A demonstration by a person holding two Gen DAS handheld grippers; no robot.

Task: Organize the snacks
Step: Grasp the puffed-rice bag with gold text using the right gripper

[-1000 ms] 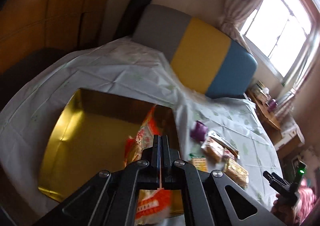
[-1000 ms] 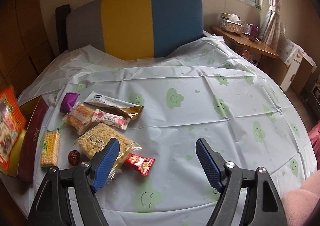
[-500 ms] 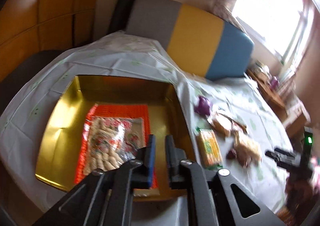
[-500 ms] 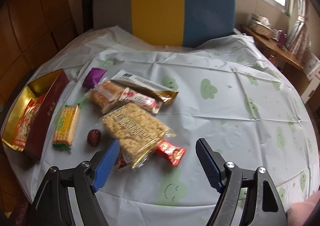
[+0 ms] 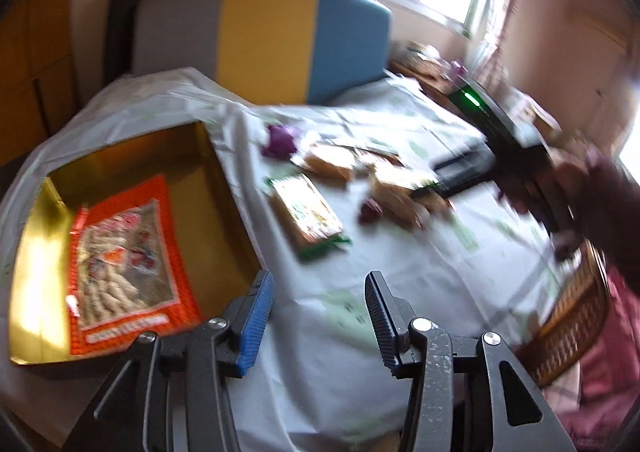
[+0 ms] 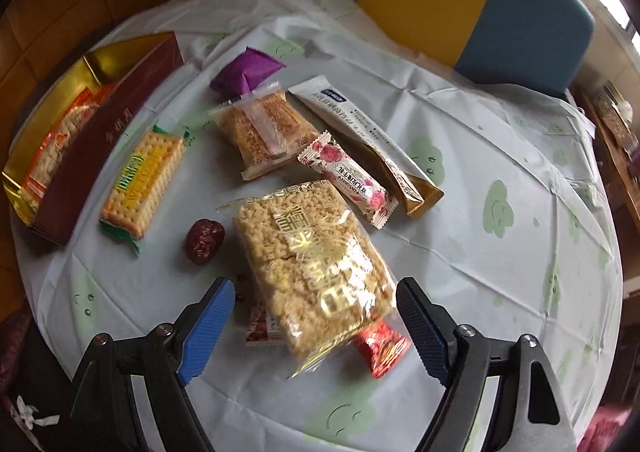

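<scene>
Pale cloth printed with green smiley clouds covers the table [image 6: 500, 132], a grey, yellow and blue chair back behind it. Directly ahead of the right gripper [image 6: 316, 324], between its spread, still-widening blue pads and untouched by them, lies the puffed-rice cake pack [image 6: 312, 264], its long axis running away from the gripper and leaning up-left, its near end over a red candy [image 6: 380, 346]. At far left the gold-lined box [image 6: 100, 124] holds an orange snack bag [image 5: 124, 268] lying flat. The left gripper [image 5: 320, 324] hangs beside that box, jaws opening with nothing between them.
</scene>
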